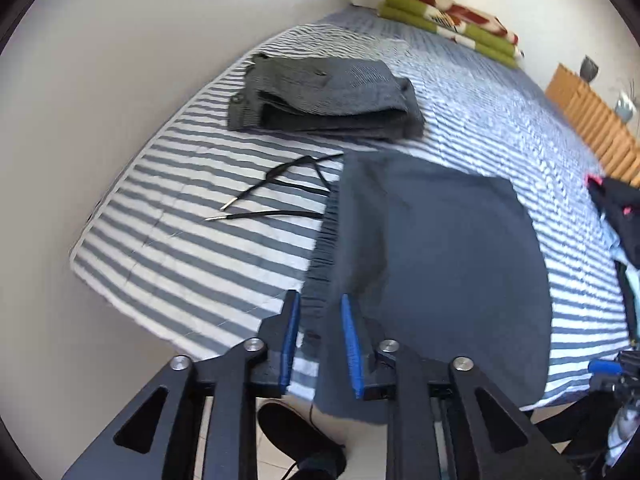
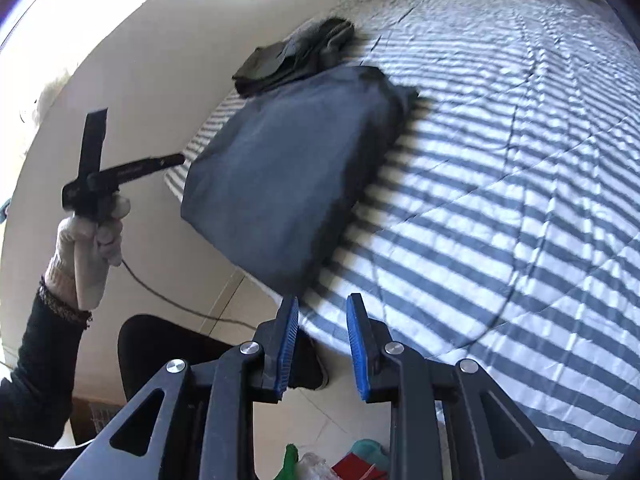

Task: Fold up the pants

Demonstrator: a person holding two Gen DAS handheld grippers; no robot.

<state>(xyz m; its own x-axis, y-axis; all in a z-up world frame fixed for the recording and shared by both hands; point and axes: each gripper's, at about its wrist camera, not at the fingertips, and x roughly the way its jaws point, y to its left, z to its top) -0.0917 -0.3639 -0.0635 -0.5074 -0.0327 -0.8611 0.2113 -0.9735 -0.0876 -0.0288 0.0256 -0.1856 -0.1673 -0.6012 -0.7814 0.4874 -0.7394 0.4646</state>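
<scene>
I see the dark blue pants (image 1: 436, 248) folded flat on the striped bed (image 1: 168, 240), just ahead of my left gripper (image 1: 318, 308), whose jaws stand partly open over the waistband edge, gripping nothing. The long side runs away from me. My right gripper (image 2: 322, 312), also partly open and empty, sits off the bed edge. Only the left view shows the drawstring (image 1: 276, 192); only the right shows the gloved hand (image 2: 90, 248)

Both wrist cameras look steeply down along their own fingers from close above the near edge of the striped bed (image 1: 192, 264), the right one further right, sharing the folded blue pants (image 1: 440, 248) and grey pile (image 1: 324, 96).
</scene>
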